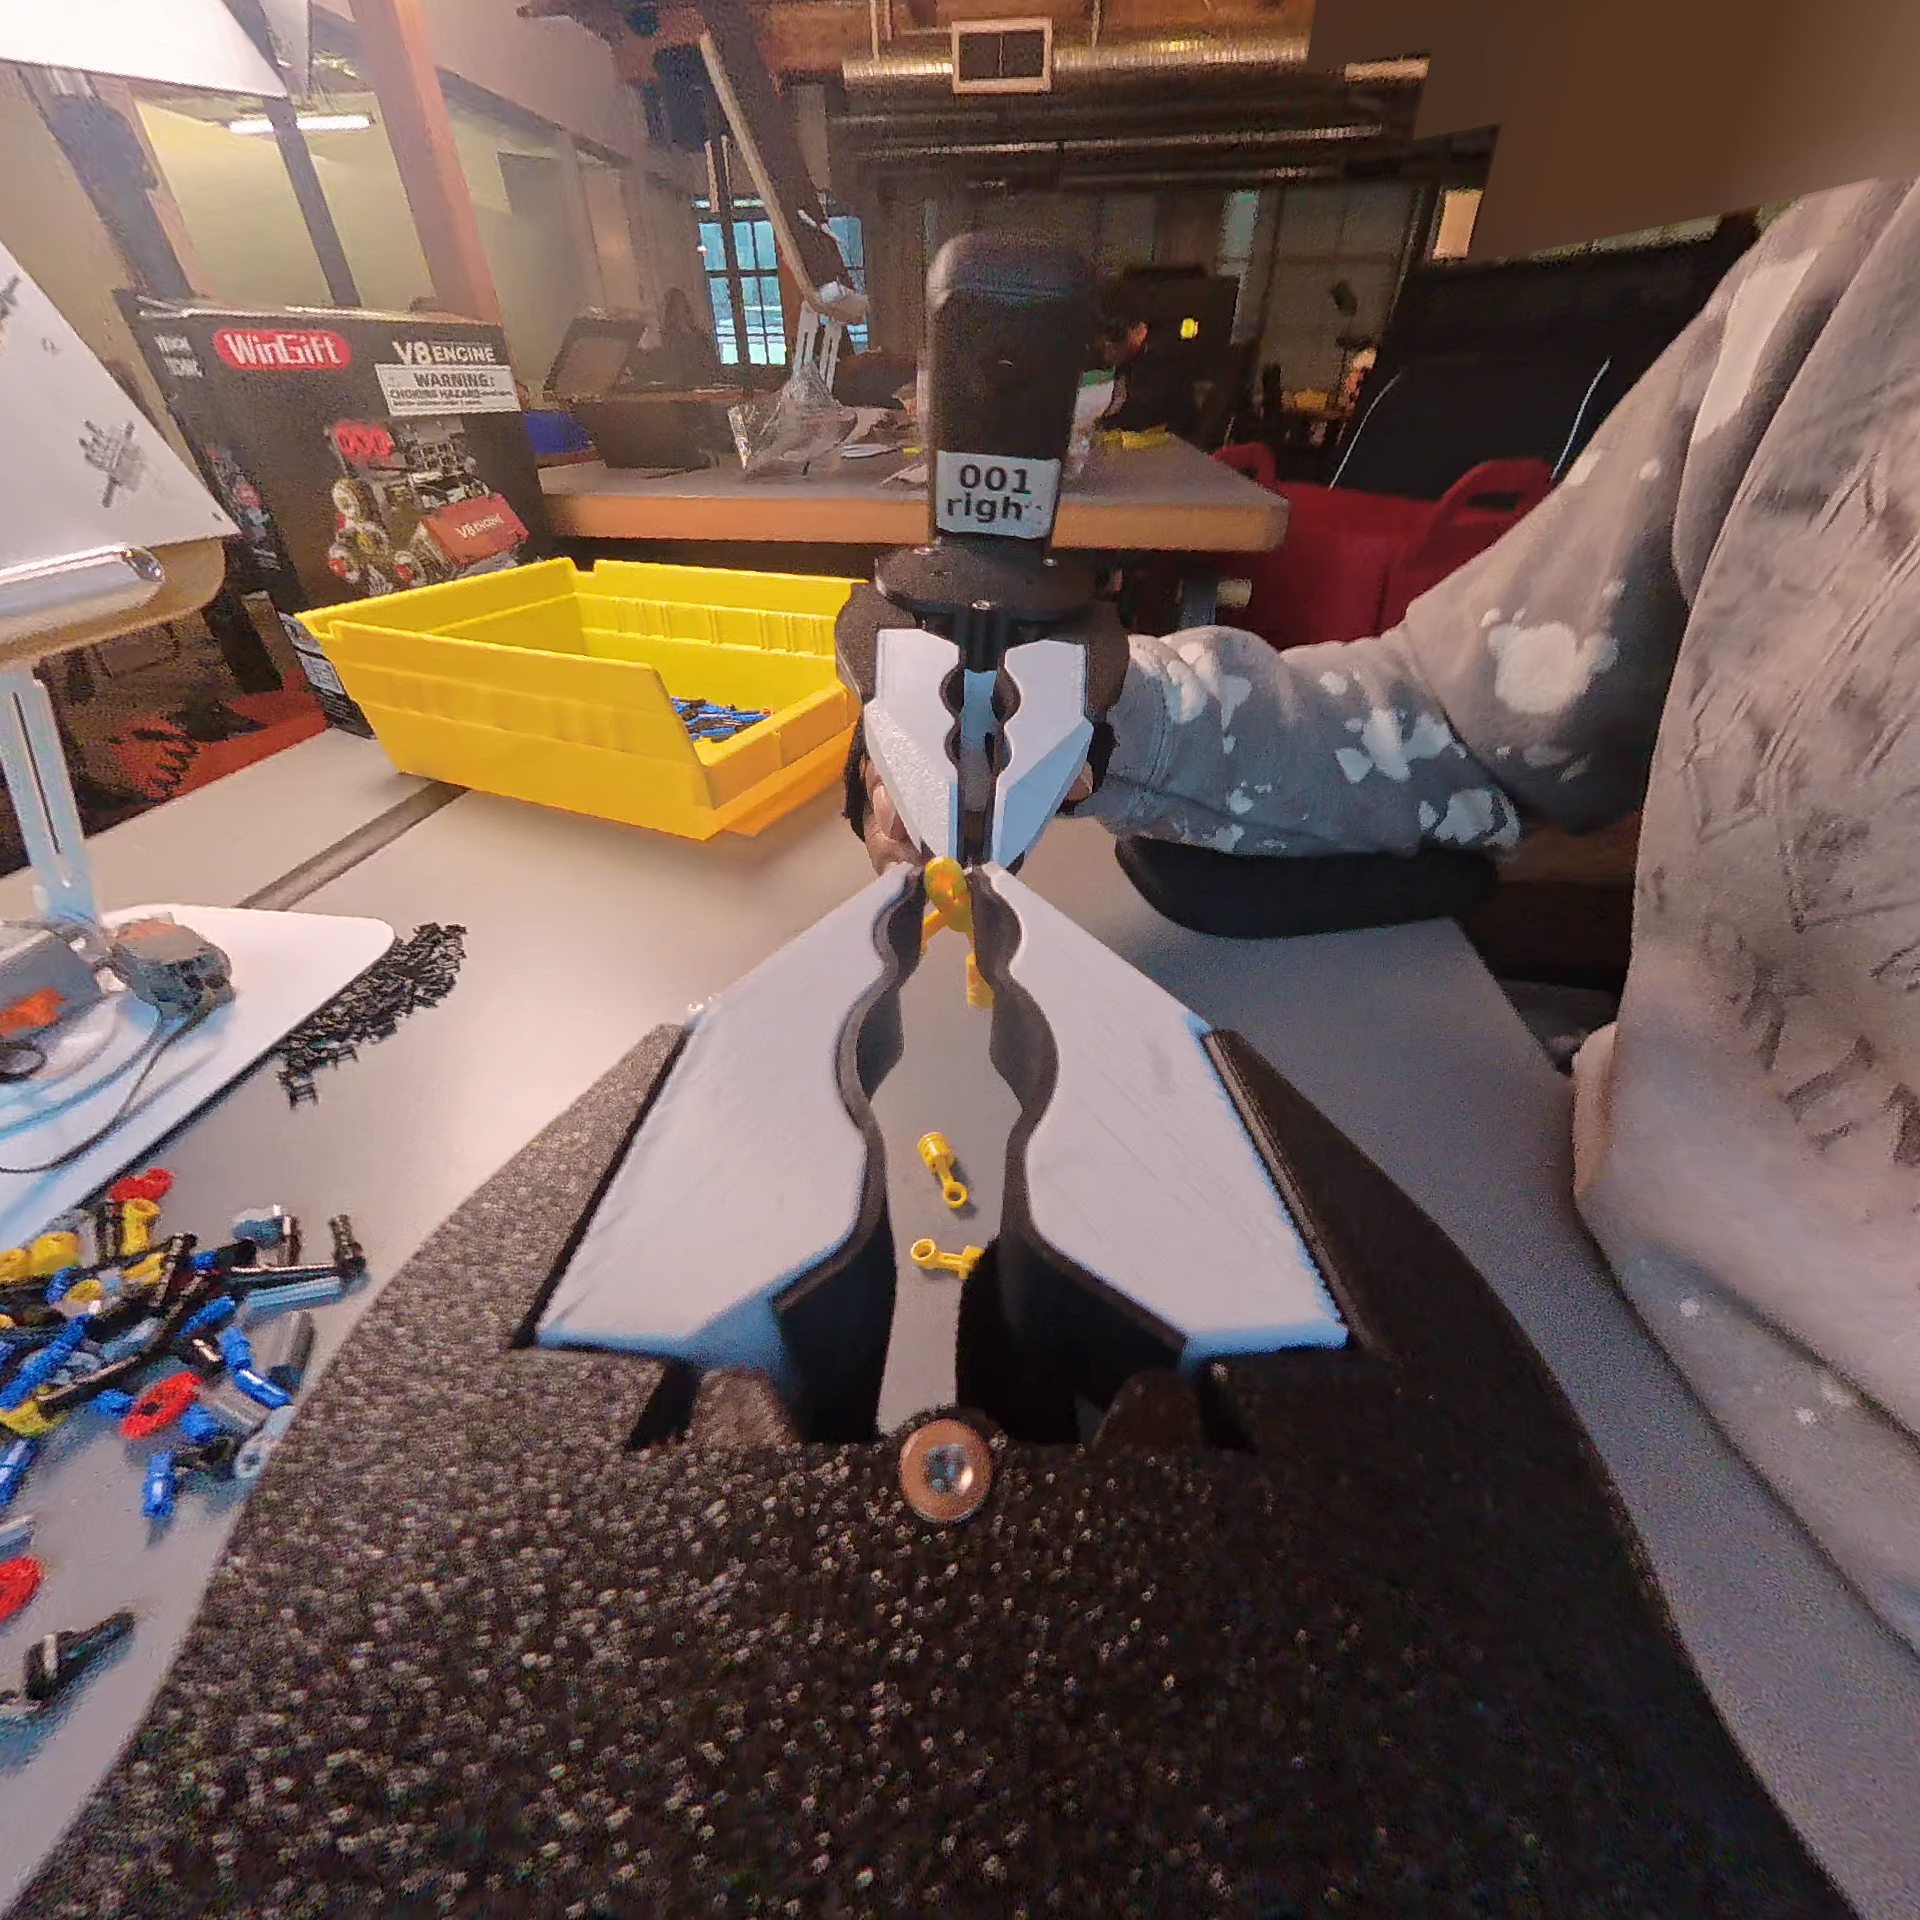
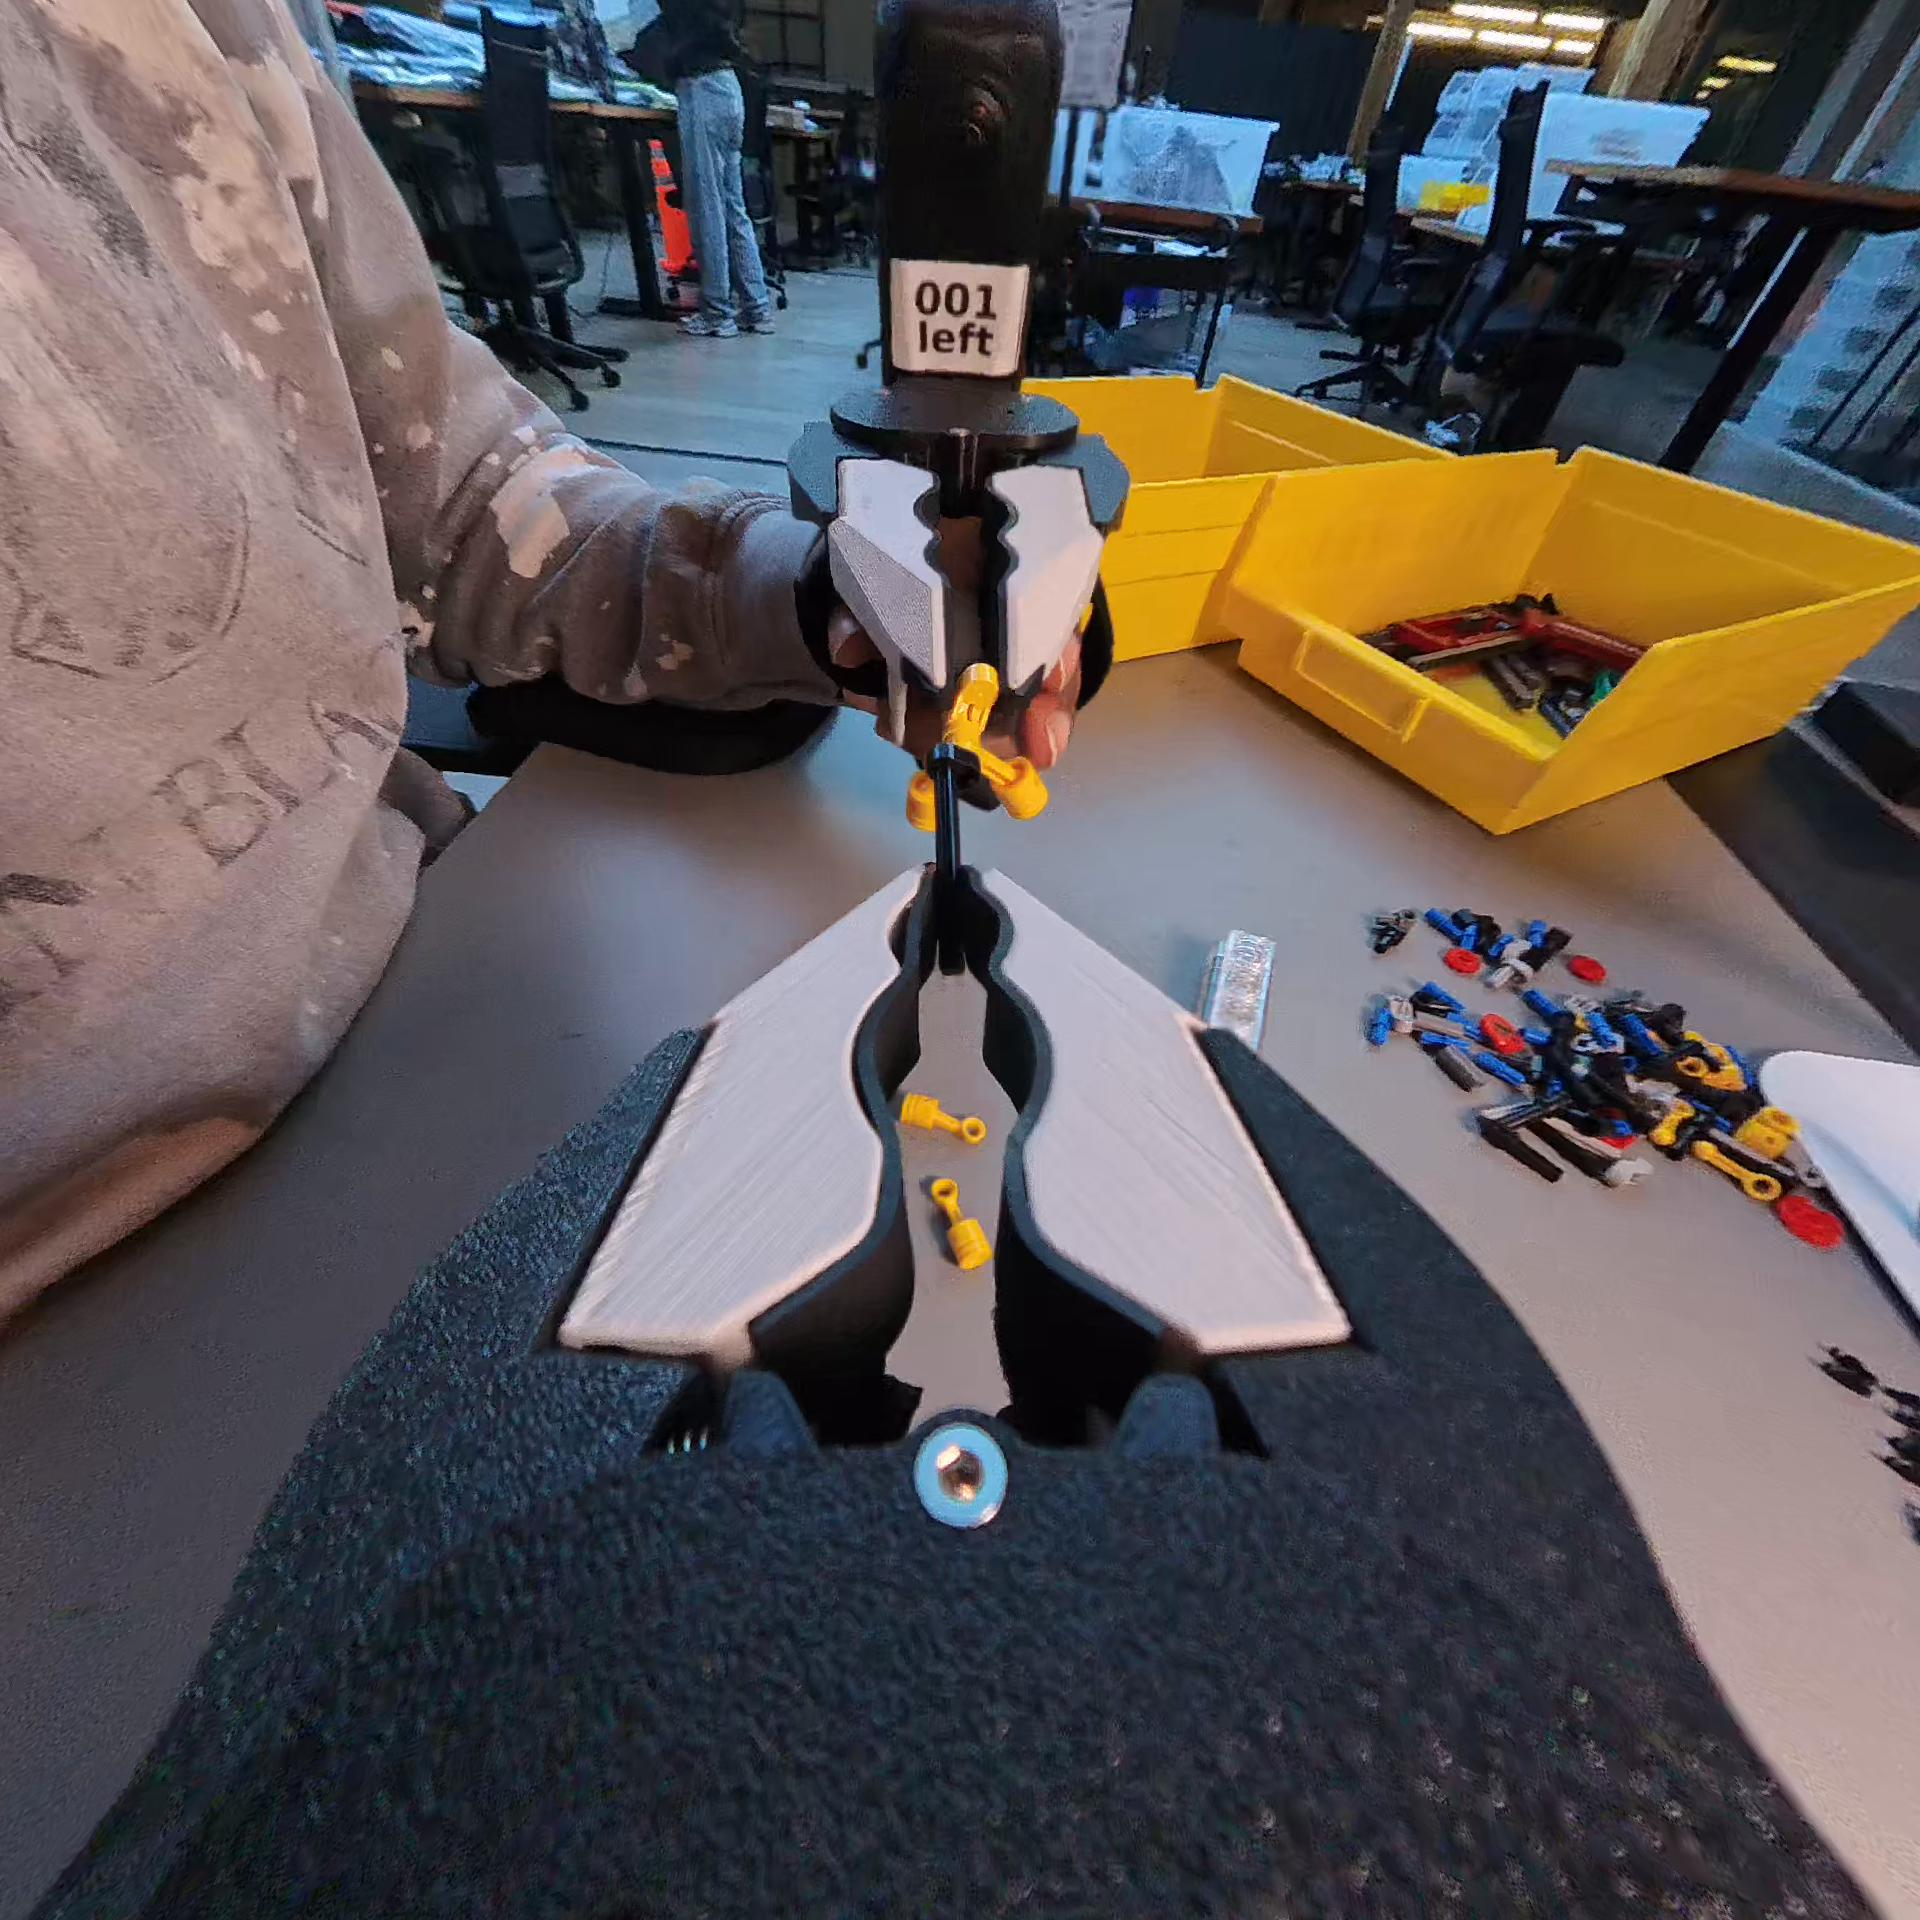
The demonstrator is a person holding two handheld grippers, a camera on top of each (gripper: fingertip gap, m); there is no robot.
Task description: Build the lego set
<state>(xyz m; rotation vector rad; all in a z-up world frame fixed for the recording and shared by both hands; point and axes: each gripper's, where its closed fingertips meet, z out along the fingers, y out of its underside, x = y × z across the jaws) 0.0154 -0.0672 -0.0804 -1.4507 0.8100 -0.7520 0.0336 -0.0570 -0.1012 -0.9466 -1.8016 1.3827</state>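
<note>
My left gripper (image 1: 951, 878) is shut on a small yellow piston assembly (image 1: 948, 909), whose rods hang between my fingers. My right gripper (image 2: 948, 883) is shut on a thin black axle (image 2: 945, 826) that runs up into the yellow pistons (image 2: 977, 784). The two grippers face each other tip to tip above the grey table (image 2: 623, 987). In the right wrist view the left gripper (image 2: 971, 681) pinches the top yellow piston. In the left wrist view the right gripper (image 1: 971, 847) meets mine at the yellow piece. Two loose yellow pistons (image 1: 943, 1169) (image 2: 940, 1117) lie on the table beneath.
Yellow bins (image 1: 540, 686) (image 2: 1558, 623) stand at the table's far side, with parts inside. Piles of small blue, black, red and yellow parts (image 1: 135, 1320) (image 2: 1590, 1070) lie nearby. A white board (image 1: 208, 997) holds a motor. A printed box (image 1: 343, 457) stands behind it. A person's sleeve (image 1: 1351, 727) reaches in. The tips of both grippers are at nearly the same place.
</note>
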